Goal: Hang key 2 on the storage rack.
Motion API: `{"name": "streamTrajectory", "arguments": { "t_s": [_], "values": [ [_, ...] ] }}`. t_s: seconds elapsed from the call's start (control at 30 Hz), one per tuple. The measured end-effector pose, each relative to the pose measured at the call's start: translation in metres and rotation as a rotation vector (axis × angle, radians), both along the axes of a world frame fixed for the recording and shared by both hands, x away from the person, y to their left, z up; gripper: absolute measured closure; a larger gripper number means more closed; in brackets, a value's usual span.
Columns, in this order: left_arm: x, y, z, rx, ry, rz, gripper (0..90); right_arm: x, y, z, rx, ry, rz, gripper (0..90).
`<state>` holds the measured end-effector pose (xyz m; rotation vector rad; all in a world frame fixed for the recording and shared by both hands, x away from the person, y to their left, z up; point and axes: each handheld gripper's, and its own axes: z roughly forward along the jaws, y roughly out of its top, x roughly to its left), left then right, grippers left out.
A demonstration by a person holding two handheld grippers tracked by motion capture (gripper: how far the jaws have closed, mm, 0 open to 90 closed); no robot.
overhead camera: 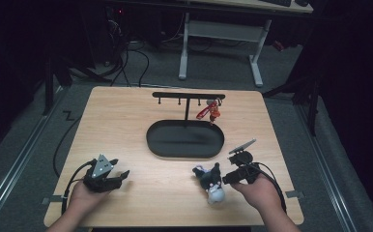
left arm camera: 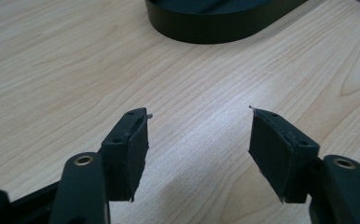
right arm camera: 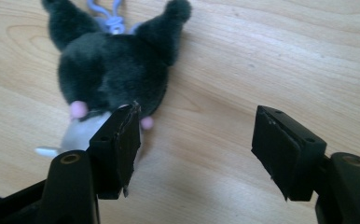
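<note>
Black padded jaws of the right gripper [right arm camera: 194, 149] stand apart over bare wood in the right gripper view, with nothing between them; the small dark-grey plush toy with pointed ears, a white face and a pale lilac key-ring loop [right arm camera: 108, 70] lies on the table just beyond the left-hand jaw, beside it rather than clamped. From above, this right gripper [overhead camera: 233, 176] sits at the near right of the light wooden table [overhead camera: 126, 125], and the plush toy [overhead camera: 211, 182] rests touching or nearly touching its tip. So the toy is released, not gripped.

Over at the near left, the left gripper [overhead camera: 119, 176] rests with its jaws spread, and the left gripper view shows its pads [left arm camera: 131, 154] wide with only wood grain between them.

Farther back, the black oval metal tray [overhead camera: 154, 145] sits mid-table, and from it rises the black T-shaped hanging rack with small pegs [overhead camera: 188, 95]. One red charm on a strap [overhead camera: 210, 111] already hangs from a peg at the rack's right end.

As I judge it, one trinket is hung; the plush toy is left to be picked up by its loop and hooked on a free peg.
</note>
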<state>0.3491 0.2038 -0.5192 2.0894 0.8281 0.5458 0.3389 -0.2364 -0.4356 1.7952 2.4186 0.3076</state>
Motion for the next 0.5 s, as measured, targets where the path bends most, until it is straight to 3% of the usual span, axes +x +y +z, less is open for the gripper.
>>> {"name": "streamTrajectory", "arguments": {
  "t_s": [0.2, 0.33, 0.5],
  "values": [
    [-0.001, 0.002, 0.002, 0.003, -0.008, 0.001, 37.6, -0.003, 0.016, 0.008, 0.012, 0.010, 0.027, 27.2],
    [-0.001, 0.000, 0.002, 0.000, -0.006, 0.001, 37.6, -0.006, 0.028, 0.011, 0.047, 0.025, 0.053, 22.4],
    [-0.001, -0.005, 0.002, 0.009, -0.010, -0.015, 37.6, -0.010, 0.041, -0.007, 0.062, 0.067, 0.083, 18.7]
  ]
}}
